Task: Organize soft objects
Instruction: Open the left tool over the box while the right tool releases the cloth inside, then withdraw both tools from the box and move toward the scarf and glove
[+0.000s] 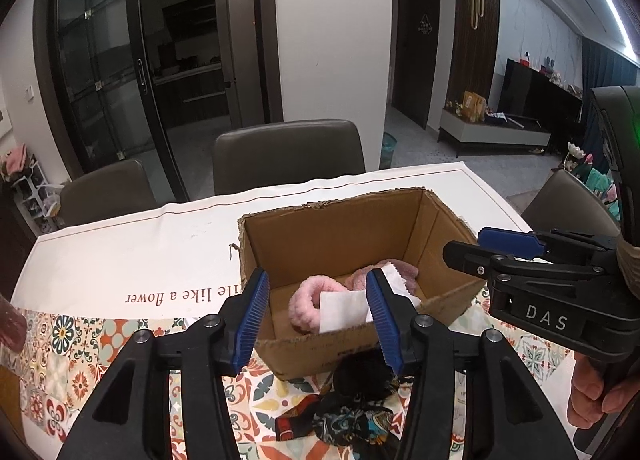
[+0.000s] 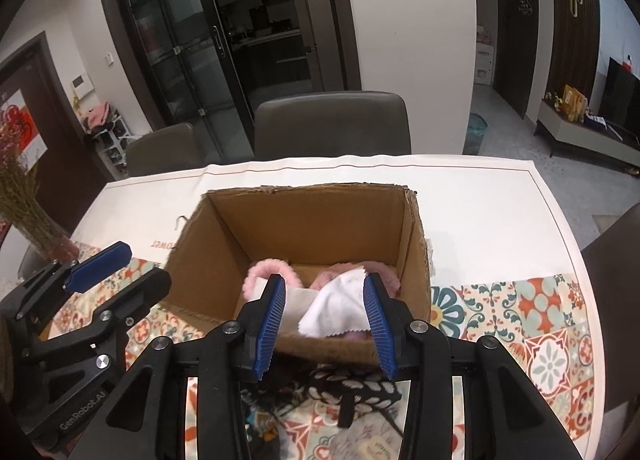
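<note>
An open cardboard box (image 1: pixel 340 236) (image 2: pixel 304 220) stands on the table. Inside lie pink fluffy bands (image 1: pixel 306 302) (image 2: pixel 258 280) and a white cloth (image 1: pixel 344 308) (image 2: pixel 340 308). My left gripper (image 1: pixel 320 320) is open and empty, just in front of the box's near wall. My right gripper (image 2: pixel 326 324) is open and empty over the box's near edge; it shows at the right of the left wrist view (image 1: pixel 492 248). A dark patterned fabric piece (image 1: pixel 348 416) lies on the table below the left gripper. A black pouch with white leaf print (image 2: pixel 356 384) lies below the right gripper.
The table has a white cloth (image 1: pixel 140 252) and a colourful patterned runner (image 2: pixel 532 324). Grey chairs (image 1: pixel 288 152) stand at the far side. A vase of dried flowers (image 2: pixel 24 204) stands at the table's left. The left gripper's body shows at the left of the right wrist view (image 2: pixel 96 280).
</note>
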### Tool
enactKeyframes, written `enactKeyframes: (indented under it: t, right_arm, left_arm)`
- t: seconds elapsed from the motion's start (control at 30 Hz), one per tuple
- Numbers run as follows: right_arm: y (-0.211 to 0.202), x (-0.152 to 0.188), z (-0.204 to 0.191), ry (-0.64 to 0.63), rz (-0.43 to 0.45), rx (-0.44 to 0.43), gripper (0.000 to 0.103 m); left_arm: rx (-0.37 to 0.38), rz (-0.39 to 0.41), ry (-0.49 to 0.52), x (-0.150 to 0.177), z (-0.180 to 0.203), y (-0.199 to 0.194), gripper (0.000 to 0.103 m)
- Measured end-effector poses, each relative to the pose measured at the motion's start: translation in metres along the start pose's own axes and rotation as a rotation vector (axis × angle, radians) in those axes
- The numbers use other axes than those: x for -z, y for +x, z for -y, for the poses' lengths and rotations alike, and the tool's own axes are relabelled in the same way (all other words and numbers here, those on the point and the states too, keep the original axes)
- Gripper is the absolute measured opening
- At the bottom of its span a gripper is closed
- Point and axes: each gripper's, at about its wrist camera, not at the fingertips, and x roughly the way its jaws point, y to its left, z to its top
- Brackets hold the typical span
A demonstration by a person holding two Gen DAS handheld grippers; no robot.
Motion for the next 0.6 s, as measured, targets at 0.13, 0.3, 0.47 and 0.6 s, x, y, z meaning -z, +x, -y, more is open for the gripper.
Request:
enactKeyframes:
  t: [0.13, 0.3, 0.47, 0.6]
  right_arm:
    - [-0.011, 0.007, -0.004, 0.003, 0.014, -0.002, 0.042]
    - [-0.025, 0.022, -0.009, -0.001, 0.036, 0.012, 0.053]
    - [-0.035, 0.032, -0.011, -0.004, 0.046, 0.02, 0.053]
    - [-0.042, 0.038, -0.013, -0.009, 0.057, 0.025, 0.053]
  left_arm:
    - [-0.004, 0.02, 0.01, 0.006, 0.002, -0.013, 0.053]
    - [-0.017, 0.051, 0.03, 0.016, 0.004, -0.03, 0.056]
    - [-0.036, 0.074, 0.054, 0.028, 0.006, -0.042, 0.058]
    - [-0.027, 0.075, 0.053, 0.037, 0.007, -0.049, 0.063]
